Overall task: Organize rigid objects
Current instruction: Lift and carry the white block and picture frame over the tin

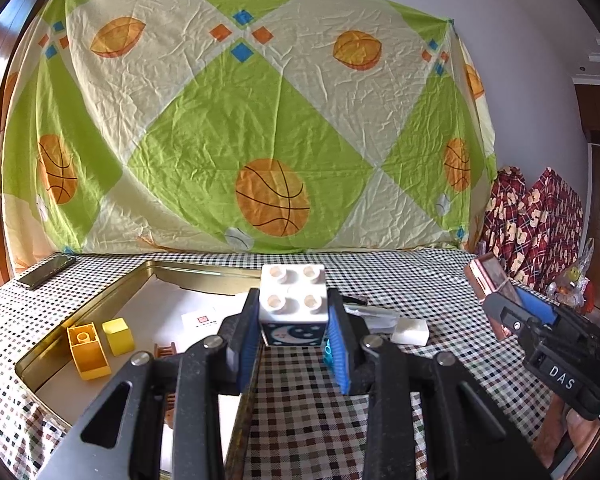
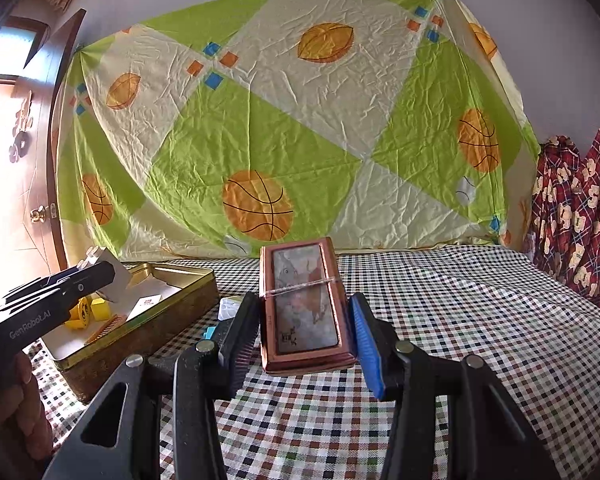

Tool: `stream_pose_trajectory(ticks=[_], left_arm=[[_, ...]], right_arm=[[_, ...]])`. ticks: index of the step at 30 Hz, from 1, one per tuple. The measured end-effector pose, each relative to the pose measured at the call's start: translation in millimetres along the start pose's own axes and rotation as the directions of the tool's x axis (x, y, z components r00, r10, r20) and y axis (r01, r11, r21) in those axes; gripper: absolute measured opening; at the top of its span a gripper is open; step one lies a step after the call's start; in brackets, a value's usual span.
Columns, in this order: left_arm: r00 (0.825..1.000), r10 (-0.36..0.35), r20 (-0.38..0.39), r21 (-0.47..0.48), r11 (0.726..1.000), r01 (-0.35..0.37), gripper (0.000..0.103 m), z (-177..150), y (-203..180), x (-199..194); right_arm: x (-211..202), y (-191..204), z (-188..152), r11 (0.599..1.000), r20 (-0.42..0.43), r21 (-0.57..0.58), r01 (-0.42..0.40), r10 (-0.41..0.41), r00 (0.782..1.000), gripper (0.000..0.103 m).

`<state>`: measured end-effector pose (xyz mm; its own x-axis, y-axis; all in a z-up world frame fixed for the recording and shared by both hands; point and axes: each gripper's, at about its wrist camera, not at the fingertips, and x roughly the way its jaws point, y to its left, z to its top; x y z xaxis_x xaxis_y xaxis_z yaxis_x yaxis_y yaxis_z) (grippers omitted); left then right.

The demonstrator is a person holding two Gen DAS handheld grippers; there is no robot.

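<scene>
So starting at the far left edge of the checkered tablecloth (image 1: 380,420), there's a dark phone (image 1: 46,271) lying flat near the back corner. Next to it sits a gold tin box (image 1: 100,308), open on top, and inside you can see a yellow hollow block (image 1: 89,350) right beside a small yellow cube (image 1: 118,336), plus an orange comb-looking piece (image 2: 107,327) and a white card (image 2: 146,303) on the tin's floor. The left gripper (image 1: 293,320) is clamped on a white studded brick (image 1: 293,300) with a moon picture on its front face, studs up, held in the air above the tin's right-hand rim, so roughly over the edge between tin and cloth. Just right of that, on the cloth, there's a small white block (image 1: 410,331) lying on its own, with some clear plastic stuff behind it that I can't make out. Further right, the right gripper (image 2: 306,332) is squeezing a copper-brown rectangular case (image 2: 304,308) by its long sides, a rubber band around its middle, raised off the cloth and tilted a bit toward the camera. The backdrop is a green and cream bedsheet (image 1: 240,120) with basketballs, and red plaid fabric (image 1: 536,220) sits at the far right corner.
</scene>
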<state>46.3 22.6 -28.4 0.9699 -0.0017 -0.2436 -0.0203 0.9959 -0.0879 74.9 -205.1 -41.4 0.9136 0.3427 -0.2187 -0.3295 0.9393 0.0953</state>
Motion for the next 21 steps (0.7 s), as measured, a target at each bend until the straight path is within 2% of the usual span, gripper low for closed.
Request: stream_pose_trajectory(ticks=[21], left_arm=[[0.999, 0.039, 0.0, -0.035, 0.999, -0.039, 0.03, 0.9, 33.3, -6.8]], right_arm=[[10.5, 56.8, -2.6, 0.992, -0.029, -0.062, -0.108, 0.106, 0.994, 0.049]])
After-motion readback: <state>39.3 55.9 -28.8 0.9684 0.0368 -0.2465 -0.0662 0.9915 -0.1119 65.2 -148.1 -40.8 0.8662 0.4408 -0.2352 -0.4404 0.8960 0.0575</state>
